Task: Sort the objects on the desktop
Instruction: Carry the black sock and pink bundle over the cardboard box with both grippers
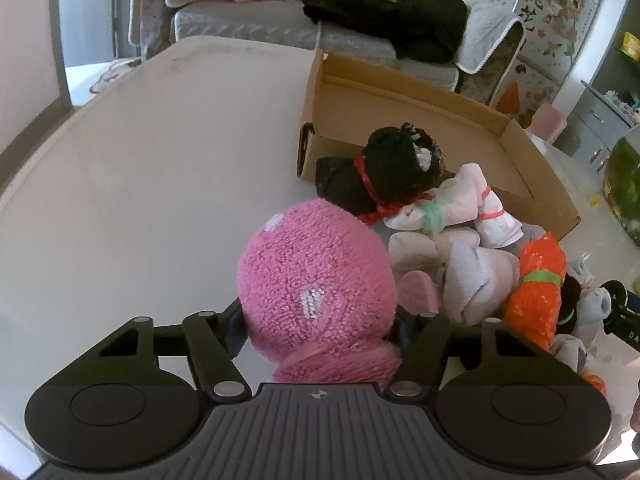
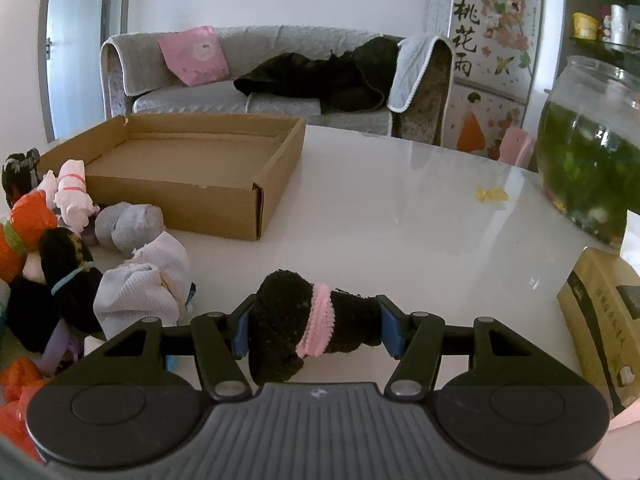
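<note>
Left gripper (image 1: pixel 320 332) clamps a fuzzy pink rolled sock bundle (image 1: pixel 316 284) and right gripper (image 2: pixel 316 330) a black sock roll with pink band (image 2: pixel 314 328); the open brown cardboard box (image 2: pixel 224 200) lies ahead, where soft, compressible rolls may slip free.

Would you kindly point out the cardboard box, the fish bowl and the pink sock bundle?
cardboard box (image 2: pixel 176 196): right wrist view, front wall.
fish bowl (image 2: pixel 592 152): right wrist view, glass side.
pink sock bundle (image 1: pixel 316 280): left wrist view, fuzzy top.

Behind the white table (image 2: pixel 400 208) stands a grey sofa (image 2: pixel 240 100) bearing a pink cushion (image 2: pixel 194 56) and black clothing (image 2: pixel 320 76); a glass fishbowl (image 2: pixel 592 148) sits on the table's right edge.
</note>
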A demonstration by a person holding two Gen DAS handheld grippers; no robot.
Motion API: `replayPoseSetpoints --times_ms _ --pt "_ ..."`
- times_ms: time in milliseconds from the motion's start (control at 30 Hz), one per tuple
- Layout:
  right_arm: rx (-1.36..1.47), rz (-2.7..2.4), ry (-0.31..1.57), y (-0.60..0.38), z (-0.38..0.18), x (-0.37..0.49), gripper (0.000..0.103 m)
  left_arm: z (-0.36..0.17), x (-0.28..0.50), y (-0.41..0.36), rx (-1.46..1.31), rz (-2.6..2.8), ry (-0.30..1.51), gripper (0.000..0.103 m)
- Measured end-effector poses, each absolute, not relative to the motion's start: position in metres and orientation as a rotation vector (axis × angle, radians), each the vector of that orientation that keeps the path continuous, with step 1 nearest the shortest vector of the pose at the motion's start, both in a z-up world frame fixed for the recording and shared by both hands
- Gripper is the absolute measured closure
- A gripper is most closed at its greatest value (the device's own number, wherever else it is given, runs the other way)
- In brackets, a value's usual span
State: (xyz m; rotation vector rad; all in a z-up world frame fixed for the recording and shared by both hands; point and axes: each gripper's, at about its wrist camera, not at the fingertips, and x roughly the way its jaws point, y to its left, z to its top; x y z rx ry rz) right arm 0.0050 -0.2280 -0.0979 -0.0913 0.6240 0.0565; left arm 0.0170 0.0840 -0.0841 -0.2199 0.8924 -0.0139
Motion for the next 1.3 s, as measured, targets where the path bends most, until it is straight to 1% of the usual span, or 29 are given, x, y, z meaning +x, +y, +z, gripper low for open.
replayPoseSetpoints --times_ms 233,433,567,767,1000,1133,1300 --pt "-0.064 0.053 0.615 -0.233 -0.095 0.007 0.047 -0.067 0.015 0.084 -0.211 -0.008 0.872 0.034" --pt "-0.043 0.059 0.587 -0.237 -0.089 0.007 0.047 -0.034 0.009 0.087 -0.186 0.006 0.804 0.034" --pt "0.004 0.076 0.524 -0.244 -0.07 0.004 0.047 -0.008 0.016 0.09 -0.18 0.022 0.737 0.034" --pt "0.102 0.106 0.388 -0.249 -0.018 0.024 0.047 0.028 0.053 0.082 -0.171 0.026 0.635 0.034" --pt "0.127 0.146 0.329 -0.24 0.006 0.065 0.047 0.058 0.095 0.067 -0.159 -0.001 0.54 0.034" --pt "0.111 0.185 0.309 -0.229 0.012 0.079 0.047 0.065 0.126 0.062 -0.16 -0.026 0.515 0.033" --pt "0.052 0.25 0.34 -0.198 0.008 0.111 0.047 0.051 0.174 0.054 -0.16 -0.084 0.54 0.033"
